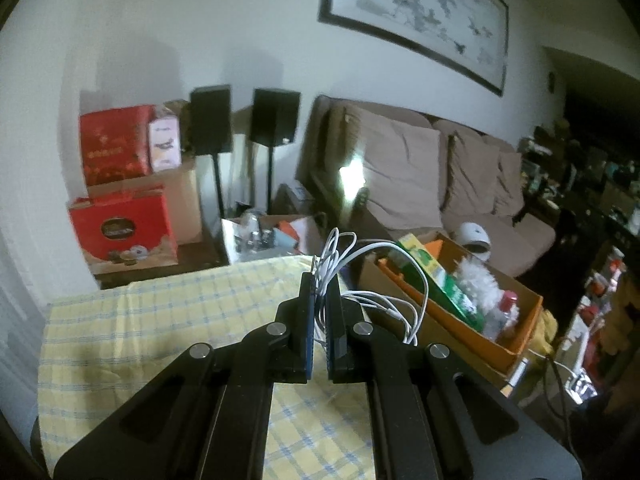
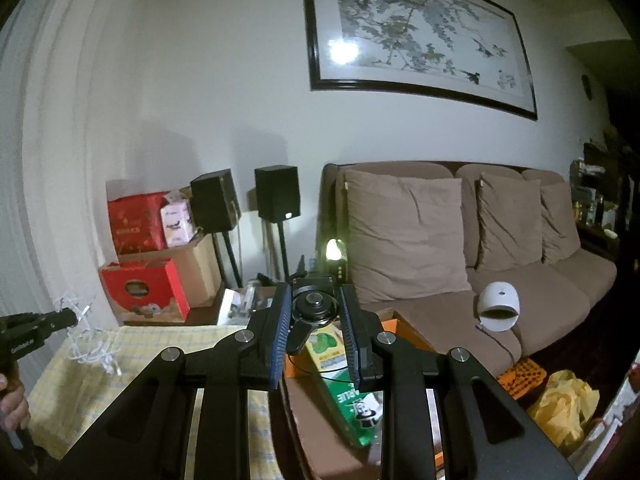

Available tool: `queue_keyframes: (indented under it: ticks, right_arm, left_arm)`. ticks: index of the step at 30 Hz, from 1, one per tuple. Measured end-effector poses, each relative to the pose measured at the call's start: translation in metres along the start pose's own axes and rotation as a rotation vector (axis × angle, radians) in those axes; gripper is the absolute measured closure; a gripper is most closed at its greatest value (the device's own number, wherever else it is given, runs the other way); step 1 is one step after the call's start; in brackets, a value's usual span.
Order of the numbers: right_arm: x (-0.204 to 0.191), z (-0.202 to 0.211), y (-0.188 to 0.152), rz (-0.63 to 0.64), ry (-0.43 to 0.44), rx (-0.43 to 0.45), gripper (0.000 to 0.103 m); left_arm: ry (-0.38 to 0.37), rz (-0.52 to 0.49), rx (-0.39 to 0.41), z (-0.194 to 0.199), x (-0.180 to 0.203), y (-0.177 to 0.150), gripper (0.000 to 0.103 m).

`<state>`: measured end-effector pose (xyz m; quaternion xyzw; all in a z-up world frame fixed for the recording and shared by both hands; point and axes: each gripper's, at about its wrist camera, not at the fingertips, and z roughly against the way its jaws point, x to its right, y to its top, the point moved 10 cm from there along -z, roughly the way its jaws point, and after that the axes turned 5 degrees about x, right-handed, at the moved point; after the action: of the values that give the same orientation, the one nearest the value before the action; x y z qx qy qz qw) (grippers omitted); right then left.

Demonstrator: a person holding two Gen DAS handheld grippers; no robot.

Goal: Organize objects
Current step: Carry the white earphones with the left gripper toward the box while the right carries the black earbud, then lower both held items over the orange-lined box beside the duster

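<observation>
Now, left claw (image 1: 320, 300): pressed together on a tangled white cable (image 1: 372, 280) bunched at its tips, over the checked tablecloth (image 1: 160, 320).
Right claw (image 2: 314, 320): pinching a small black fan (image 2: 314, 306), disc facing the camera, stand trailing back between the pads.
Risk: hanging loops could snag the cardboard box (image 1: 520, 344) rim to the claw's right.
Cable axis: none clear; loops droop rightward.

No lettering anywhere is sharp enough to read.

White wall (image 2: 200, 80), framed ink painting (image 2: 420, 32), brown sofa (image 2: 460, 240), two black speakers (image 2: 276, 192), dim light.
</observation>
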<state>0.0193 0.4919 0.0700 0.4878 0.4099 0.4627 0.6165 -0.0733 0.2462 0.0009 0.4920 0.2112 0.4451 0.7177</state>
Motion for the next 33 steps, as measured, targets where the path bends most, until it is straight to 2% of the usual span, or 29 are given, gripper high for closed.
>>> queue_keyframes:
  ticks: [10,19,33]
  right_arm:
    - [0.021,0.006,0.002,-0.025,-0.031,0.002,0.079]
    - [0.038,0.011,0.003,-0.051,-0.062,0.007,0.079]
    - [0.075,0.015,-0.001,-0.097,-0.128,-0.010,0.079]
  left_arm:
    - [-0.045,-0.034,0.001,-0.013,0.034,0.005,0.099]
    - [-0.123,-0.078,0.023,-0.021,0.076,0.021,0.099]
    - [-0.208,-0.119,0.019,-0.036,0.128,0.025,0.099]
